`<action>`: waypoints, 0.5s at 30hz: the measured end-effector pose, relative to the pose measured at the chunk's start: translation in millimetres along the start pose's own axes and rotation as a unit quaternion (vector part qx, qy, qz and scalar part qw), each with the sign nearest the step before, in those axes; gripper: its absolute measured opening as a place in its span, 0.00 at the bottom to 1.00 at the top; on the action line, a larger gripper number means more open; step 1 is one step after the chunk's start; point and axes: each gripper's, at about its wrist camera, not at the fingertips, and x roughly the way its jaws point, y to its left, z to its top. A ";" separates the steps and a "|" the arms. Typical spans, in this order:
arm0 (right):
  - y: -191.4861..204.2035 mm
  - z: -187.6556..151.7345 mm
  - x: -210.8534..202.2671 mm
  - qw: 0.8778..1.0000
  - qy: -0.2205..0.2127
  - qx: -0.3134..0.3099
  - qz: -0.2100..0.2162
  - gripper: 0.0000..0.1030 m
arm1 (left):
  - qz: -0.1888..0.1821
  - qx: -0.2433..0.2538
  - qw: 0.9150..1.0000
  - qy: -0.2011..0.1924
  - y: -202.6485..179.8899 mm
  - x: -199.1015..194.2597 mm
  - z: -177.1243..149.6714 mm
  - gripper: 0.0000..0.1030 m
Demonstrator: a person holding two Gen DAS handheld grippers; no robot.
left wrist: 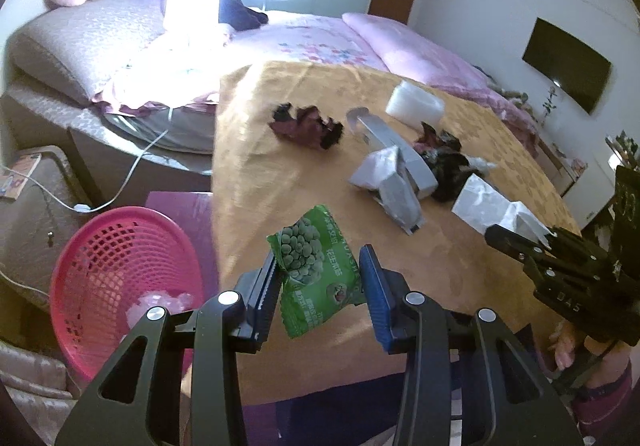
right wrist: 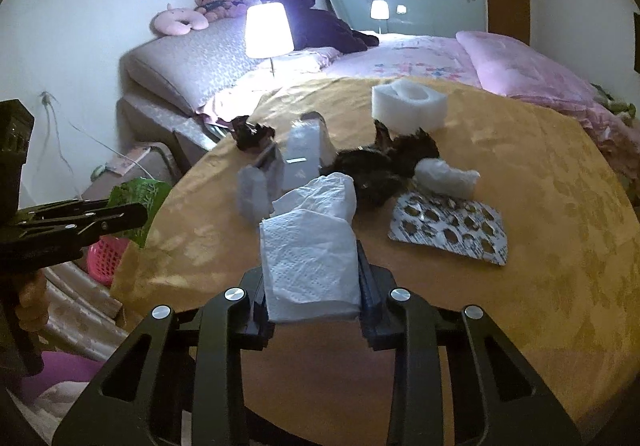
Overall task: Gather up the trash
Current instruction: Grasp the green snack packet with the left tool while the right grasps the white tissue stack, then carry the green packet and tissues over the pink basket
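A green snack packet [left wrist: 316, 270] is clamped in my left gripper [left wrist: 320, 266], above the near left edge of the table's orange cloth [left wrist: 260, 166]. Below and to the left stands a pink mesh basket [left wrist: 116, 270] with a bit of clear plastic in it. My right gripper [right wrist: 312, 270] is shut on a folded white paper tissue [right wrist: 308, 246] over the orange cloth [right wrist: 520, 286]. Loose trash lies beyond: a dark crumpled wrapper [left wrist: 308, 124], grey foil packaging [left wrist: 396, 174], a white foam block [right wrist: 408, 102], an empty blister pack [right wrist: 448, 230] and a dark wrapper pile [right wrist: 384, 162].
A bed [left wrist: 320, 34] with pink bedding runs behind the table, and a lit lamp [right wrist: 268, 30] stands at its near corner. A white cable [left wrist: 132, 174] trails over the floor by a side cabinet at the left. A dark screen [left wrist: 568, 62] hangs on the right wall.
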 end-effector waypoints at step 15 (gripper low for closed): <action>41.9 33.2 3.3 0.999 -0.014 -0.035 0.039 0.31 | 0.062 -0.050 0.996 -0.031 51.3 -26.7 0.9 0.37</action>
